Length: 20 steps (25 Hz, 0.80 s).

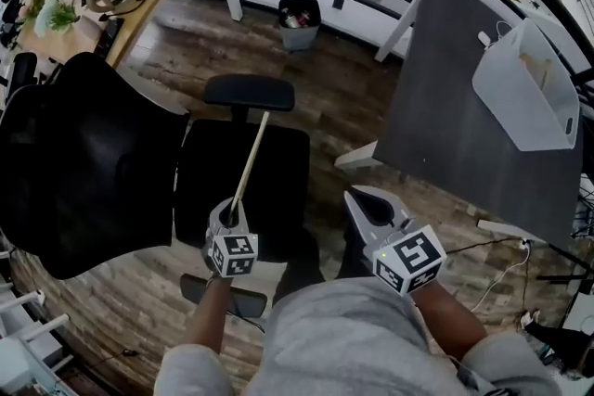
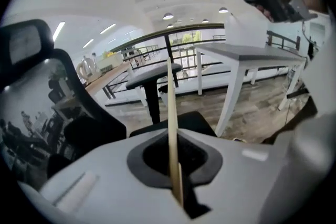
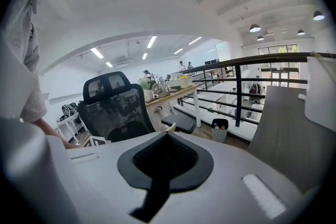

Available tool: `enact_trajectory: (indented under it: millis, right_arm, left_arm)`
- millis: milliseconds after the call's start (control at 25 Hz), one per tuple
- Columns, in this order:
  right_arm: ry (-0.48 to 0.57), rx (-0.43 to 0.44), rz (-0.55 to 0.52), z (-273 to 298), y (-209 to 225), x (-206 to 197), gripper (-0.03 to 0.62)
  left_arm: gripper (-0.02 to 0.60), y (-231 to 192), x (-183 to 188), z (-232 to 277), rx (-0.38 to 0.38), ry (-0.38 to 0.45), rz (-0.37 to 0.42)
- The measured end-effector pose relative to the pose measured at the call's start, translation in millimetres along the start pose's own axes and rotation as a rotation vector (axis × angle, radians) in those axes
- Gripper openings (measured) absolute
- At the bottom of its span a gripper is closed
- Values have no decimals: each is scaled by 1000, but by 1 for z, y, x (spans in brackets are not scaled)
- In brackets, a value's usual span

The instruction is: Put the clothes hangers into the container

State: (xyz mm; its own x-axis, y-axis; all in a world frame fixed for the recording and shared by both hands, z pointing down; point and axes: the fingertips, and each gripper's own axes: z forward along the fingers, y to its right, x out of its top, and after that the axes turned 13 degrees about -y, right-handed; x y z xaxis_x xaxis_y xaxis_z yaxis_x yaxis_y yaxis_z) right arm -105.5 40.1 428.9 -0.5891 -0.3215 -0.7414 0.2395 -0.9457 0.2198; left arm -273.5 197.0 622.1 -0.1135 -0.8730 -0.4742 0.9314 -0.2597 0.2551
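Left tongs (image 1: 234,216) are clenched on a clothes hanger (image 1: 251,164), of which only a slim, pale wooden bar shows. The left gripper view shows the bar pinched in the narrow slot where the jaws meet, running straight out past their tips. Right tongs (image 1: 357,199) are closed with nothing between them, the jaws drawn to a point in the right gripper view. Both are held low and close to the person's body, the bare forearms reaching forward from grey sleeves, the left forearm (image 1: 209,320) nearly straight ahead and the right one (image 1: 444,311) angled slightly inward. The marker cubes face up toward the head camera and the two tongs sit side by side but apart. From the left tongs the bar slants up and away to the right, over the seat of a black office chair (image 1: 83,162), with its far end near the chair's armrest pad (image 1: 249,93). The bar is plain, light-coloured and straight, and no hook can be made out. Off to the right a grey tabletop (image 1: 464,125) carries a white container (image 1: 524,97) near its far right edge, well apart from the hanger and from both tongs. Wooden floor (image 1: 343,97) lies between the chair and the tabletop.
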Motion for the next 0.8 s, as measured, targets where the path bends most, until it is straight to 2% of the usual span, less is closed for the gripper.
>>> enact_trajectory:
  millis: [120, 440, 800]
  right_arm:
    - [50, -18, 5, -17, 23, 14, -2]
    - [177, -151, 57, -96, 104, 31, -2]
    - [241, -275, 107, -192, 181, 17, -2]
  left_arm:
    - [6, -1, 38, -34, 14, 88, 38]
    - [8, 47, 161, -107, -82, 270, 76]
    - [8, 142, 320, -182, -262, 489, 173]
